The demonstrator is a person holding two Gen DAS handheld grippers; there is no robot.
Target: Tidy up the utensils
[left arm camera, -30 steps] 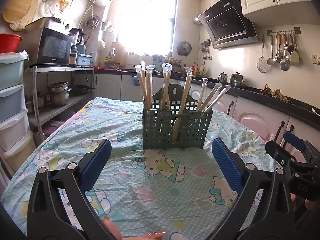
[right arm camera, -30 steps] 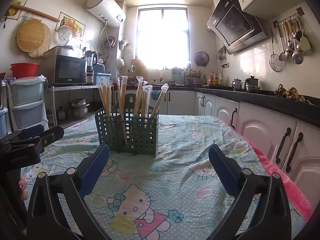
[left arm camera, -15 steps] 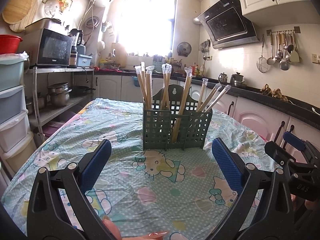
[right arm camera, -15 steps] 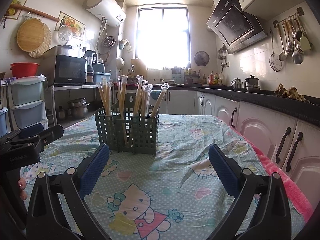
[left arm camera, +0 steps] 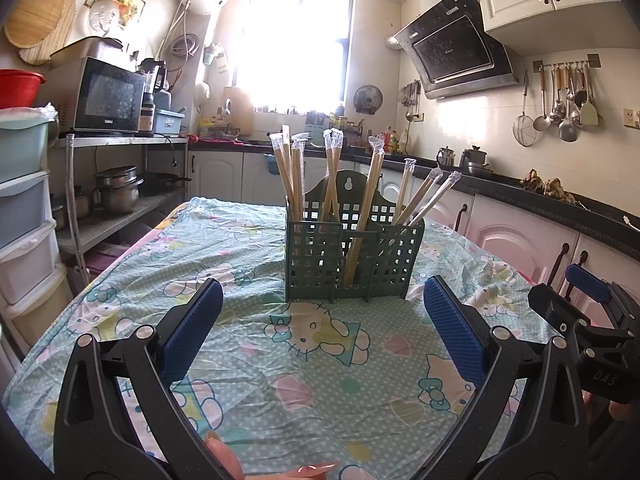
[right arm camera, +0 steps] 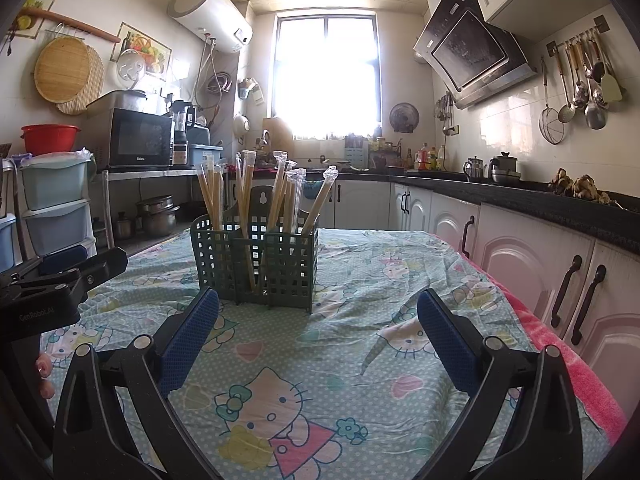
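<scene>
Standing upright on the table (left arm camera: 120, 280) draped in a pale green cartoon-cat cloth: a dark green plastic lattice utensil caddy (left arm camera: 352, 256), seen again from the right wrist (right arm camera: 260, 264). Divided into compartments, with a taller back panel bearing a keyhole hanging slot. Filled with plastic-wrapped wooden chopsticks (left arm camera: 332, 176), several pairs upright in the left and middle sections, a few leaning out to the right; same bundle visible in the right view (right arm camera: 280, 196). Left tongs (left arm camera: 320, 320) released, blue ribbed pads spread wide, empty, held low above the cloth. Caddy straight ahead of these tongs, centred between the two pads, beyond their tips and not touched. Right tongs (right arm camera: 318, 320) likewise released and empty, pads wide apart over the cloth. From this side, caddy ahead and shifted toward the left pad, again beyond the tips with bare cloth between. Right tongs' black body visible at the right edge of the left view (left arm camera: 580, 320); left tongs' body at the left edge of the right view (right arm camera: 52, 280), so both side by side, facing the caddy. Fingertips of a hand (left arm camera: 224, 456) just visible at the bottom of the left view.
</scene>
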